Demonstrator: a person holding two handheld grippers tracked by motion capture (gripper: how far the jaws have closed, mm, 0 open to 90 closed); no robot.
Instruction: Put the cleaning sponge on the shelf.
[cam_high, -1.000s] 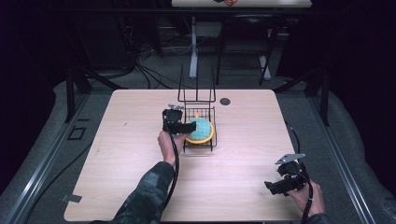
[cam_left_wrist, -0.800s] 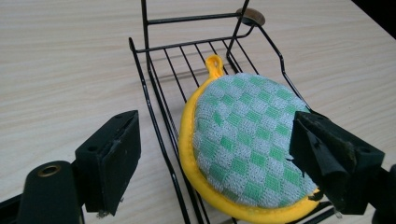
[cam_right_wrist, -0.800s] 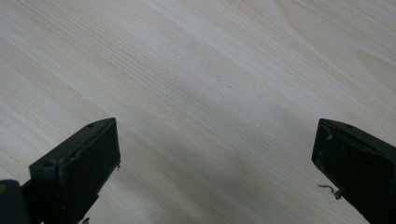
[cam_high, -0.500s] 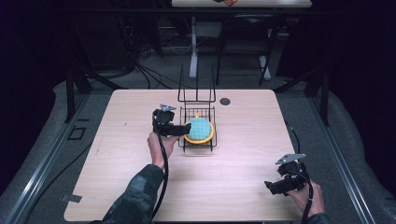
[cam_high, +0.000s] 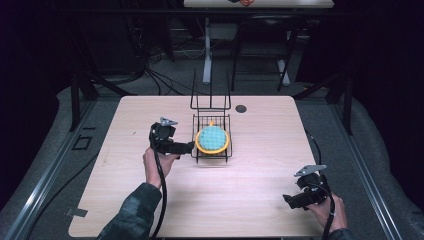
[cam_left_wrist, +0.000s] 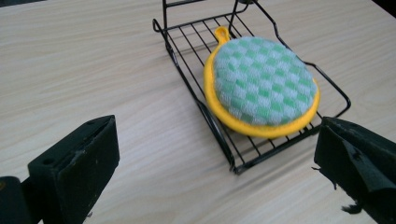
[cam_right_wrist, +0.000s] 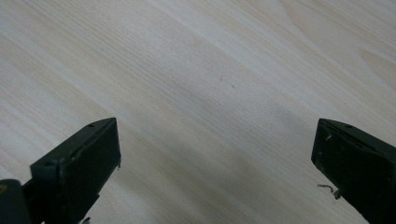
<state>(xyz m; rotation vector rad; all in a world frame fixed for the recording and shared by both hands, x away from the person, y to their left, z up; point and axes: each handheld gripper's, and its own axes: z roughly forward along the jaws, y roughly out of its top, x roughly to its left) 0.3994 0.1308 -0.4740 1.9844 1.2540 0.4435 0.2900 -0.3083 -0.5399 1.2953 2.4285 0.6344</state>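
Note:
A round pot holder (cam_high: 212, 139) (cam_left_wrist: 264, 85), green-and-white checked with a yellow rim and loop, lies in a black wire rack (cam_high: 200, 155) (cam_left_wrist: 196, 100) at the table's middle. My left gripper (cam_high: 186, 147) (cam_left_wrist: 215, 182) is open just left of the rack, jaws wide apart and empty, pointing at the rack's near corner. My right gripper (cam_high: 290, 200) (cam_right_wrist: 215, 177) hovers low over bare wood near the front right edge, open and holding nothing.
The light wooden table (cam_high: 260, 150) has a small dark round cap (cam_high: 241, 108) behind the rack. The rack's tall wire back (cam_high: 211, 95) rises at its far side. Dark floor, cables and stands surround the table.
The left gripper has drawn back leftward from the pot holder and rack, and its jaws now stand off the rack's left side. The right gripper has stayed put.

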